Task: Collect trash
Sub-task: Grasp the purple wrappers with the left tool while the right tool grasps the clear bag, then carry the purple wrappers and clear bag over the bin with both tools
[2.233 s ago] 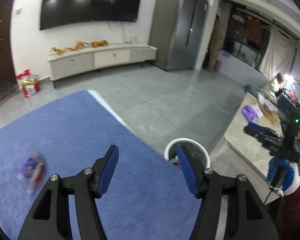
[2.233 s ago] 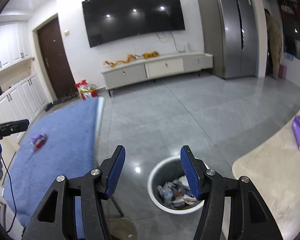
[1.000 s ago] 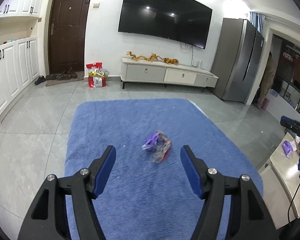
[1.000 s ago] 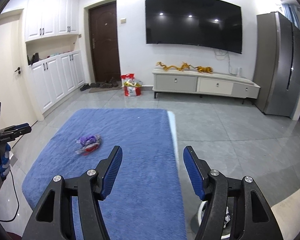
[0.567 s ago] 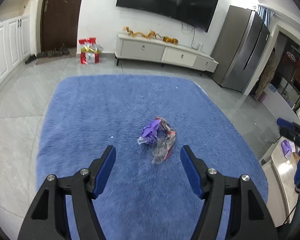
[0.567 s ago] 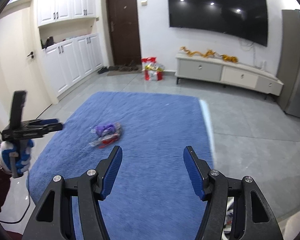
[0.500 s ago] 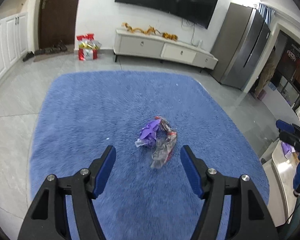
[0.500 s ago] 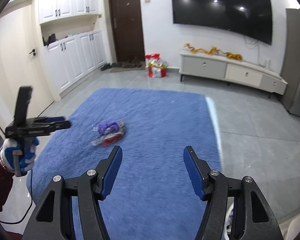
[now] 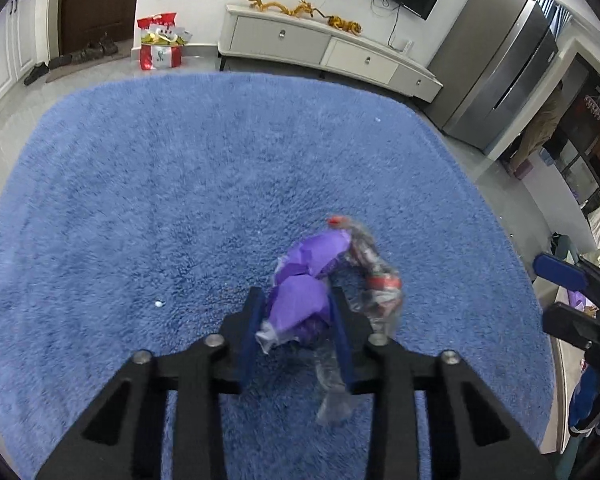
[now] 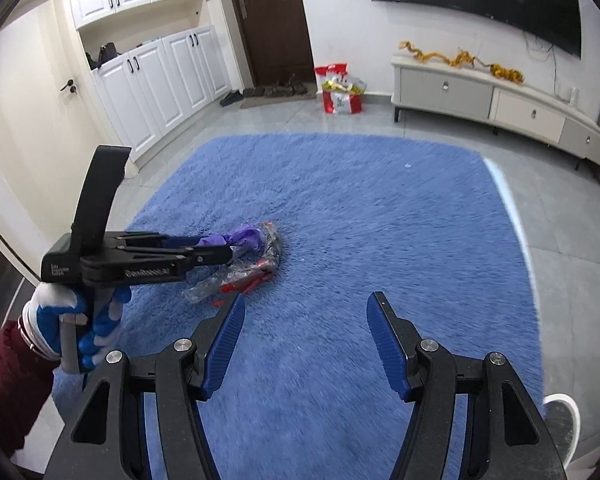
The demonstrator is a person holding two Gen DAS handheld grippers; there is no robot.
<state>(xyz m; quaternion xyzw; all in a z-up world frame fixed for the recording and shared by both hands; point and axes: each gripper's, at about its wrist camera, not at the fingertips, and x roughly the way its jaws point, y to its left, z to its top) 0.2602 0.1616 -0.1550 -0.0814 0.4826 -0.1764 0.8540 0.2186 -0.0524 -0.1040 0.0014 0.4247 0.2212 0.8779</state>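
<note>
My left tongs (image 9: 296, 322) closing on purple wrapper wad (image 9: 300, 300), pads abt touching, still on rug (image 9: 140, 200). Right tongs (image 10: 306, 344) half open, empty. Lift + bin run left.

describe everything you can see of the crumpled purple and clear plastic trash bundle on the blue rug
The crumpled purple and clear plastic trash bundle lies on the shaggy blue rug. It looks like purple film wadded with transparent wrapper carrying red print, a loose clear tail trailing toward the camera. The left gripper is closing on its purple part, pads already against it. The right gripper does not touch it.
</note>
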